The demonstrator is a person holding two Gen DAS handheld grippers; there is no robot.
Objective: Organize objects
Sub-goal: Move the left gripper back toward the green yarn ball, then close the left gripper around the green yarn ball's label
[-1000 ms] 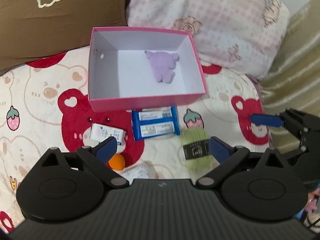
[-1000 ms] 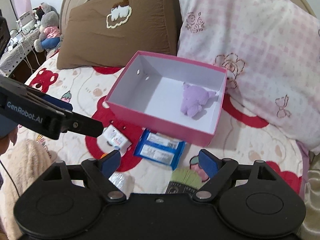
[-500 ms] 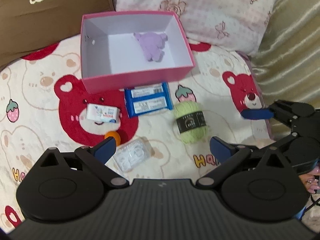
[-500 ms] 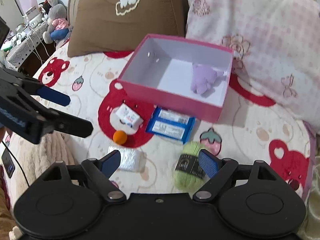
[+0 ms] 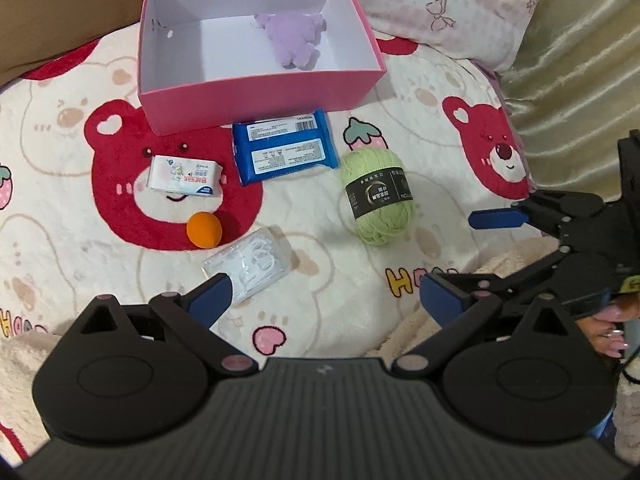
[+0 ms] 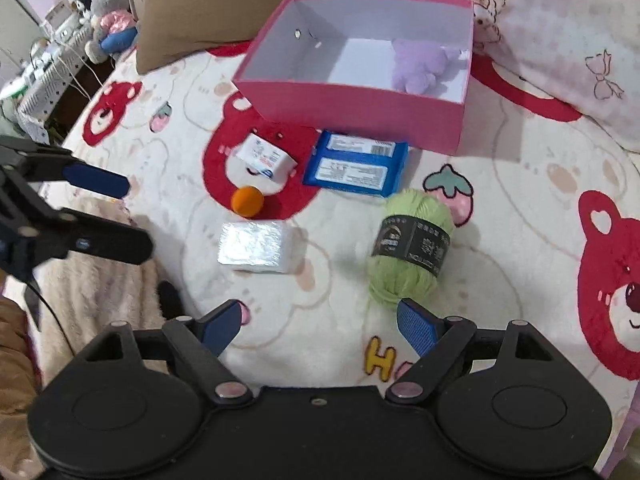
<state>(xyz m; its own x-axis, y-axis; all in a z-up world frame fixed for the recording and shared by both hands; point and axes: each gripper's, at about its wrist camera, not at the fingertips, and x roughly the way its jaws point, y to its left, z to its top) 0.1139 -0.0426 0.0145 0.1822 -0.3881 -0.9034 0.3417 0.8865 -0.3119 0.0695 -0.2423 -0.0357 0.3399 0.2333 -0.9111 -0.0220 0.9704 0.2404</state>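
Both hand-held grippers are over the bear-print blanket (image 5: 60, 240), pointing steeply down. Left gripper (image 5: 326, 296): jaws spread wide, nothing between the pads. Right gripper (image 6: 320, 324): also wide apart, empty; its right pad sits just short of the green yarn ball (image 6: 412, 248) without touching it.

Pink box (image 5: 256, 88) open, at 12 o'clock from the loose items, against the brown pillow (image 6: 240, 8) and the pink checked pillow (image 5: 452, 0). Purple plush toy (image 5: 294, 34) lies inside the box, toward its far right corner.

Loose items on the blanket, all outside the box:
- blue packet (image 5: 284, 150), just in front of the box's near wall;
- white tissue pack (image 5: 184, 174) at 9 o'clock from the blue packet, slightly apart;
- orange ball (image 5: 204, 230) at 6 o'clock from the tissue pack;
- clear wrapped packet (image 5: 252, 264) at 5 o'clock from the orange ball, near it; the left gripper's left pad overlaps its near corner in the left wrist view, contact cannot be told;
- green yarn ball at 4 o'clock from the blue packet, black band around its middle.
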